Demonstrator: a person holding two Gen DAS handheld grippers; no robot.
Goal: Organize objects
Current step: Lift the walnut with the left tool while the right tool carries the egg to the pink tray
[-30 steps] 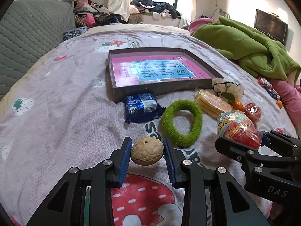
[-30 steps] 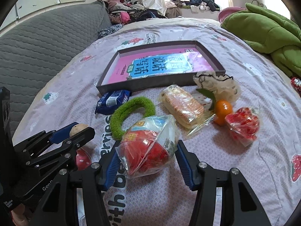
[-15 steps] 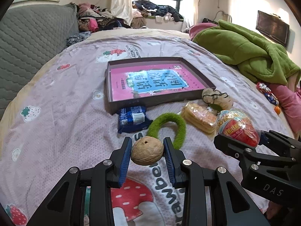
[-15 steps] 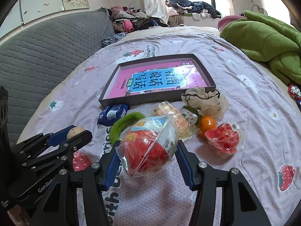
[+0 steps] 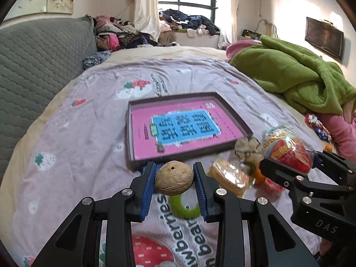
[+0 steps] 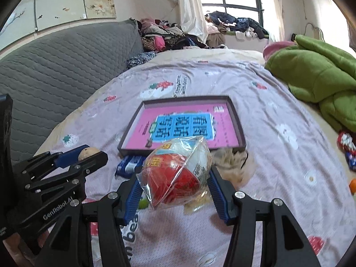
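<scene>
left tongs: my left gripper (image 5: 174, 179), jaws part closed, blue pads pressed on both sides of one walnut (image 5: 174, 177); walnut held clear of the bedspread (image 5: 66, 160)
right tongs: my right gripper (image 6: 175, 183), jaws about half open, clamped on one red snack bag (image 6: 175, 175) in clear wrap; bag lifted off the bed
tongs to each other: side by side; right gripper shows at the right edge of the left wrist view, left gripper at the left edge of the right wrist view
tray: one shallow dark box tray (image 5: 233, 115) with pink and blue printed floor, lying ahead of both tongs, nothing inside it
under left tongs: one green fuzzy ring (image 5: 184, 209), partly hidden behind the pads
blue packet: one (image 6: 130, 163), ahead-left of right tongs, just beside the tray's near wall
cracker pack: one in clear wrap (image 5: 231, 175), between the two tongs, on the bed
cream scrunchie: one (image 5: 247, 148), ahead of cracker pack, near the tray's near right corner
oranges: one small orange (image 5: 259, 176) beside cracker pack; second orange thing far right (image 5: 328, 148), too small to tell
second red bag: one (image 5: 273, 182), mostly hidden under right tongs
far right: green blanket (image 5: 300, 82), one heap; wrapped candies (image 5: 316, 124) beside it, count unclear
</scene>
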